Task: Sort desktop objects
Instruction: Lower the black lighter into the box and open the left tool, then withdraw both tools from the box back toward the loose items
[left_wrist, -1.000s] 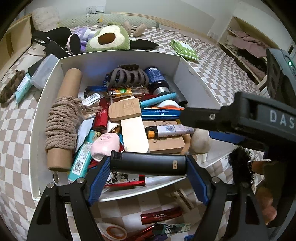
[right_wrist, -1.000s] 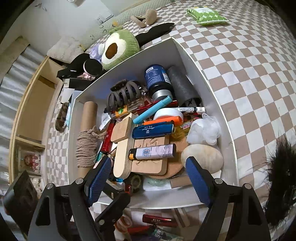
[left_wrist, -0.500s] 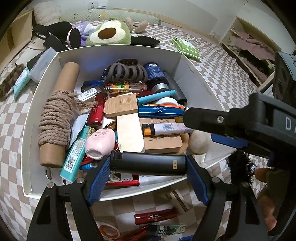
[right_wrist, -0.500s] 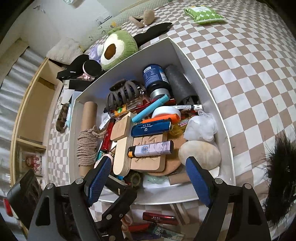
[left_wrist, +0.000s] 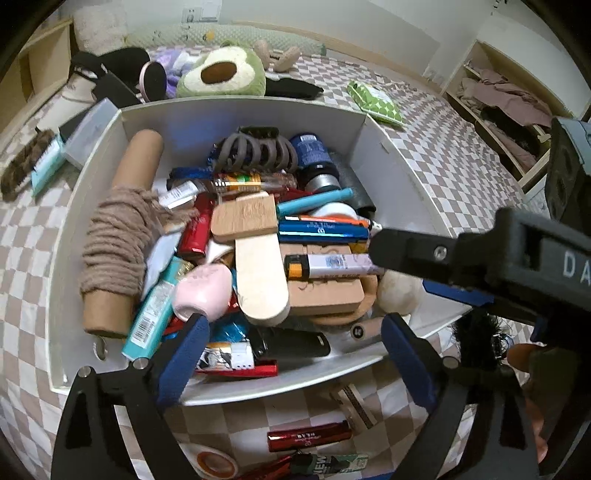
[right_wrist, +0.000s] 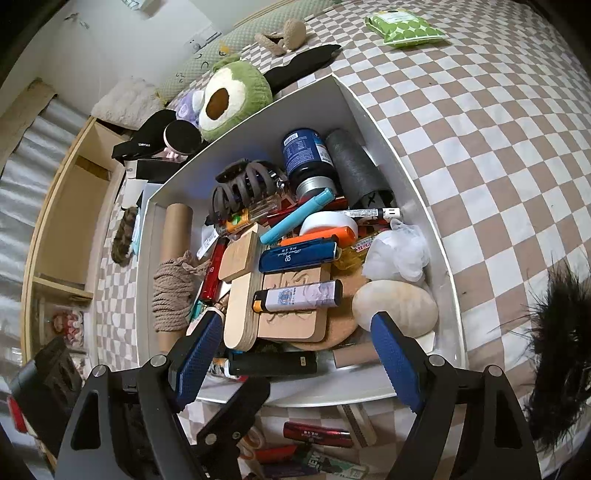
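Observation:
A white box (left_wrist: 236, 391) (right_wrist: 443, 258) on the checkered surface is full of small things: a rope-wound cardboard tube (left_wrist: 118, 236), a wooden paddle (left_wrist: 258, 269), a hair claw (left_wrist: 258, 151), a blue bottle (right_wrist: 306, 155). A black cylindrical case (left_wrist: 291, 345) (right_wrist: 273, 363) lies inside the box at its near wall. My left gripper (left_wrist: 291, 354) is open and empty just above that case. My right gripper (right_wrist: 291, 358) is open and empty over the box's near end; its body (left_wrist: 480, 258) crosses the left wrist view.
Loose items lie in front of the box: a red tube (left_wrist: 308, 435) (right_wrist: 317, 432), a tape roll (left_wrist: 216, 463), a comb (left_wrist: 354, 404). A black feathery thing (right_wrist: 561, 350) lies right of the box. An avocado plush (left_wrist: 221, 74), green packet (left_wrist: 375, 103) and shelves (right_wrist: 62, 221) lie beyond.
The left gripper has opened and let go of the black case, which now lies in the box at its near wall. Both grippers have moved slightly over the box.

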